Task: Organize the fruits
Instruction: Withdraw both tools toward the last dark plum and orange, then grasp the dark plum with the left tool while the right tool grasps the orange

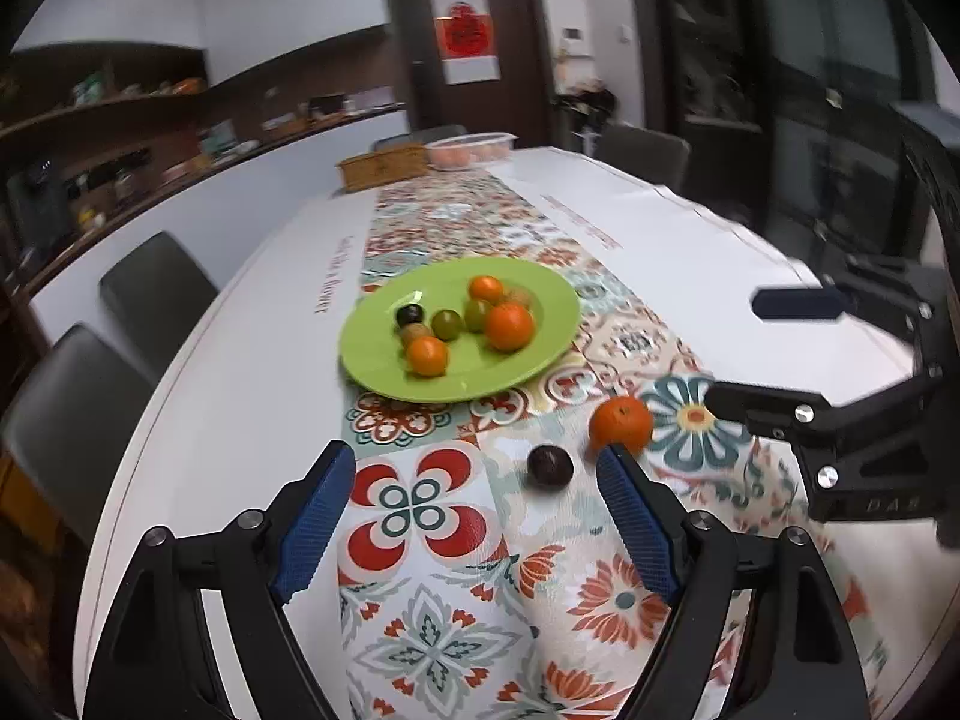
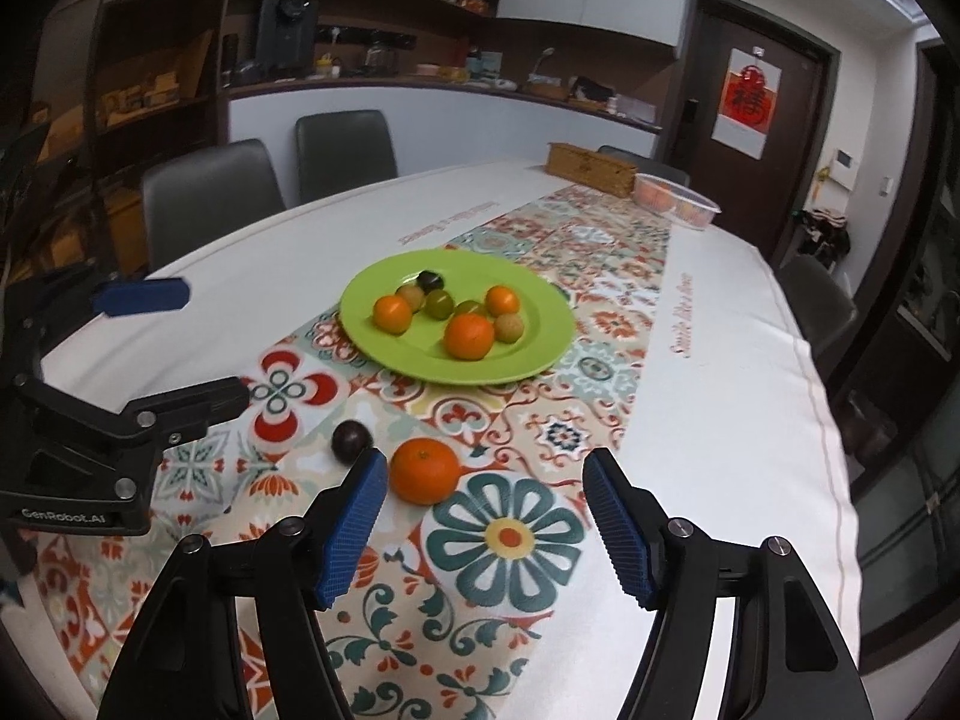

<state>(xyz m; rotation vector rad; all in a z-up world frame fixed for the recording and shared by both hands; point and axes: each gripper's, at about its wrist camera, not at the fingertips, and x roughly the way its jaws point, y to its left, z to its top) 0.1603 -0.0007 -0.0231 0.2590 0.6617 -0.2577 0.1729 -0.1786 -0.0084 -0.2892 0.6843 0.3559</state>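
Remaining off the green plate (image 1: 372, 360), a dark plum (image 1: 549, 465) and orange (image 2: 423, 471) are being approached by parted, empty left gripper (image 1: 477, 531) and right gripper (image 2: 486, 525); closing around each is probably being called for next.

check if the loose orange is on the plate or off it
Off it. The loose orange sits on the patterned runner, nearer the camera than the green plate, beside a dark plum.

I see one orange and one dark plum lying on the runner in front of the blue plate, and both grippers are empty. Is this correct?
Almost. The plate is green, not blue, as both wrist views show. The orange and plum do lie on the runner before it, and both grippers are empty.
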